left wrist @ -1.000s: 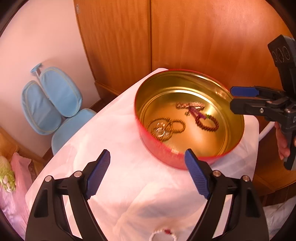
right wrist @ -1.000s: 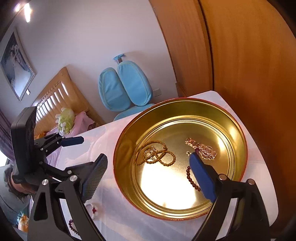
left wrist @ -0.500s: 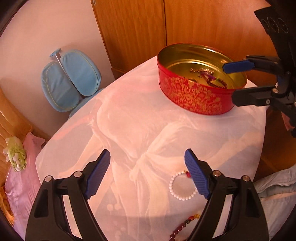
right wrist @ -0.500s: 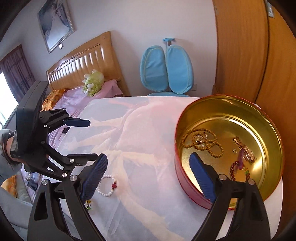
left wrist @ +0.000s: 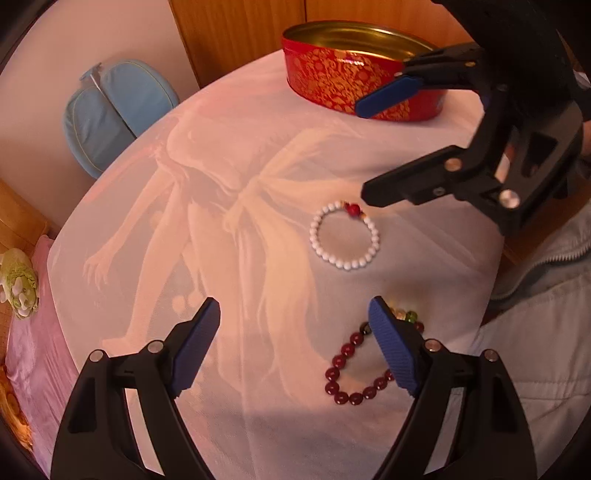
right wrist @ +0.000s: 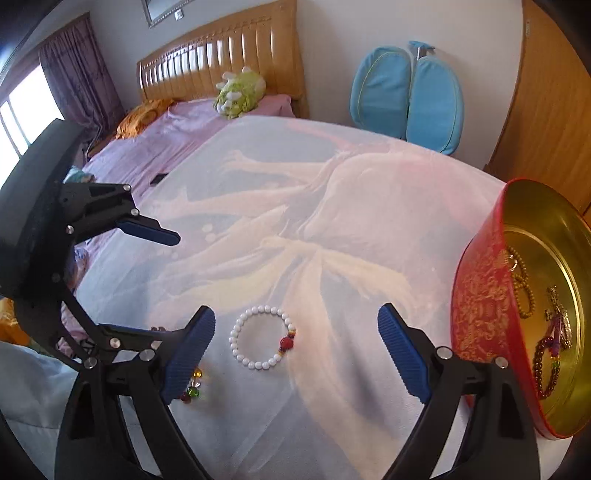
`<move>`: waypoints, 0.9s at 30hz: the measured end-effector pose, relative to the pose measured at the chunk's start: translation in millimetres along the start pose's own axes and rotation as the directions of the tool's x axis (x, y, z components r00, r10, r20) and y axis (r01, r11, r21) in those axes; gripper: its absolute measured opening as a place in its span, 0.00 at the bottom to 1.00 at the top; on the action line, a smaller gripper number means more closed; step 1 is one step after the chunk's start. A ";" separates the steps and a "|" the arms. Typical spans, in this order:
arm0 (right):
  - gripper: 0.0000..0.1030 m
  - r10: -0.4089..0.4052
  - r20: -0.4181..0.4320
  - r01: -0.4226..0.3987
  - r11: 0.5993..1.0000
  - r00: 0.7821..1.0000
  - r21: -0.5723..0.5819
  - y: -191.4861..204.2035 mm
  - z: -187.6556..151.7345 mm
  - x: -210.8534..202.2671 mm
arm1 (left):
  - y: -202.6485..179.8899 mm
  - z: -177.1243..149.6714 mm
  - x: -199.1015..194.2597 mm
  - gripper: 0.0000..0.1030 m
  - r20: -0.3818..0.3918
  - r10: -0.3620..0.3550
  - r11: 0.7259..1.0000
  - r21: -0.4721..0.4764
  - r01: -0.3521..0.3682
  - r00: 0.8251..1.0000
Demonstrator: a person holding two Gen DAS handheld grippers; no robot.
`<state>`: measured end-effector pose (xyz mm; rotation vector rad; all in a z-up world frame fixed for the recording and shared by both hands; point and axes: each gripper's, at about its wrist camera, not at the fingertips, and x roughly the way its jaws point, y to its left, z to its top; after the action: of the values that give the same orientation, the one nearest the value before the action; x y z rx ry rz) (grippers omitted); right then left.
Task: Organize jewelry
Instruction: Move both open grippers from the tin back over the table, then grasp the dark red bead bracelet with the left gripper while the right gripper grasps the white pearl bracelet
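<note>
A white bead bracelet (left wrist: 345, 236) (right wrist: 263, 339) with one red bead lies flat on the cloth. My right gripper (right wrist: 295, 312) (left wrist: 364, 151) is open above it, one fingertip close over the red bead. A dark red bead bracelet (left wrist: 364, 373) lies nearer me, partly behind my left gripper's right finger. In the right wrist view only a few of its beads (right wrist: 192, 387) show. My left gripper (left wrist: 291, 310) (right wrist: 168, 288) is open and holds nothing. The red and gold tin (left wrist: 351, 81) (right wrist: 487, 306) stands at the table's far right with several bracelets (right wrist: 522, 284) inside.
A white printed cloth (left wrist: 221, 184) covers the round table. A blue chair (left wrist: 110, 110) (right wrist: 406, 96) stands beyond it beside a wooden wardrobe (left wrist: 240, 29). A bed (right wrist: 166, 136) with a green plush toy (right wrist: 240, 92) lies past the table. A person's grey jacket (left wrist: 535, 332) is at the near edge.
Both grippers drew back from over the tin and sank toward the near part of the table. The two loose bracelets came into view. The right gripper rolled.
</note>
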<state>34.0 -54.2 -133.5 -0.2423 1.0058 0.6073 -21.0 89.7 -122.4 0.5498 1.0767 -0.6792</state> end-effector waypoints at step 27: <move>0.08 -0.051 -0.066 0.048 0.998 0.996 -0.050 13.5 -13.5 39.7 | -8.6 -33.5 7.9 0.09 0.003 -0.113 0.993 -0.031 0.113 0.994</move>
<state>31.9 -35.0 -173.1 -0.3310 1.0482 0.5820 -45.2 105.6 -143.0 0.4637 1.1224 -0.7603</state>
